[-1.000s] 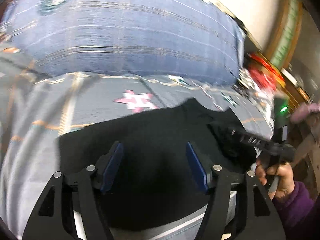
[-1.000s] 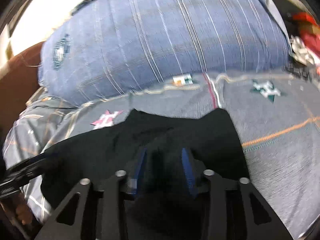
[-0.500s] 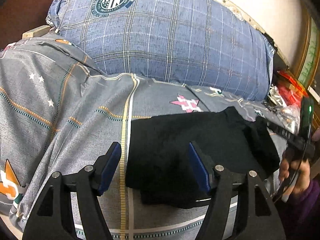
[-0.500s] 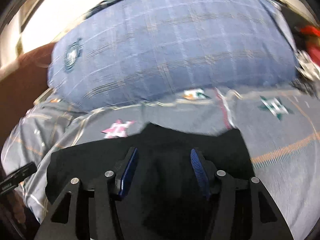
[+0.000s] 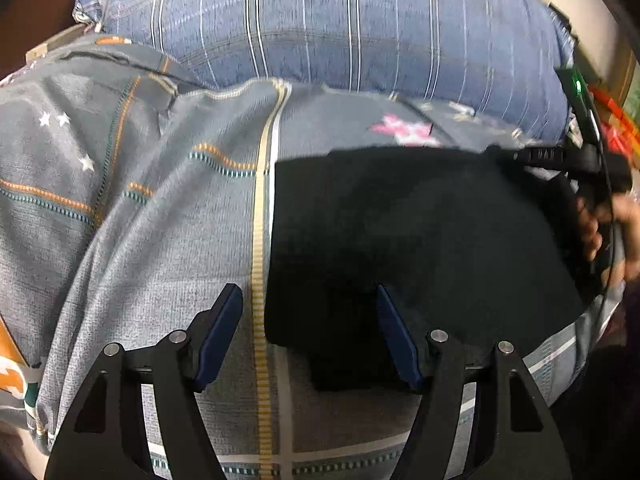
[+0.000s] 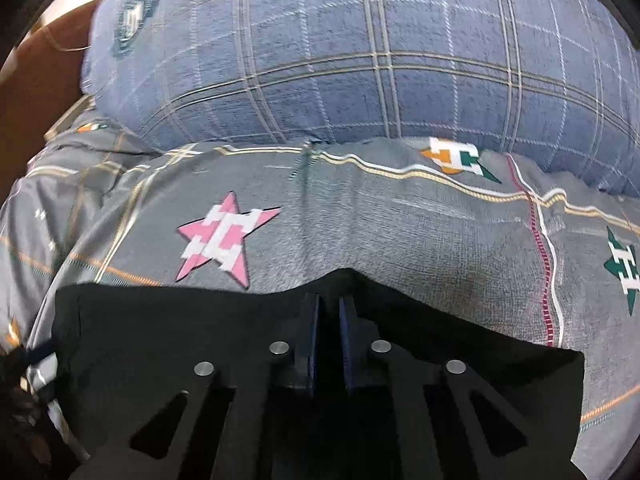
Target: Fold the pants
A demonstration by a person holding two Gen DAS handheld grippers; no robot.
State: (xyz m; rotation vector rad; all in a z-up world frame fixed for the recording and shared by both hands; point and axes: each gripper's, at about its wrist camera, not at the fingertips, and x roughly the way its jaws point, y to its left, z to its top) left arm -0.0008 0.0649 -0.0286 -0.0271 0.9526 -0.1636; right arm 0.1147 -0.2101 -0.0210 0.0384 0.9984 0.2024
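The black pants point(image 5: 420, 236) lie folded in a flat block on the grey patterned bedsheet point(image 5: 168, 240). My left gripper point(image 5: 310, 312) is open above the block's near left corner, one finger over the sheet and one over the cloth, holding nothing. In the right wrist view the pants point(image 6: 160, 344) fill the lower frame, and my right gripper point(image 6: 329, 312) is shut on a raised fold at their far edge. The right gripper also shows in the left wrist view point(image 5: 552, 158) at the pants' far right corner, held by a hand.
A big blue plaid pillow point(image 5: 360, 32) lies along the back of the bed; it also shows in the right wrist view point(image 6: 360, 60). A pink star print point(image 6: 224, 240) is just beyond the pants. Red clutter point(image 5: 616, 128) sits at the far right.
The right gripper went from open over the pants to shut on their far edge. The left gripper stayed open and shifted left, toward the pants' left edge.
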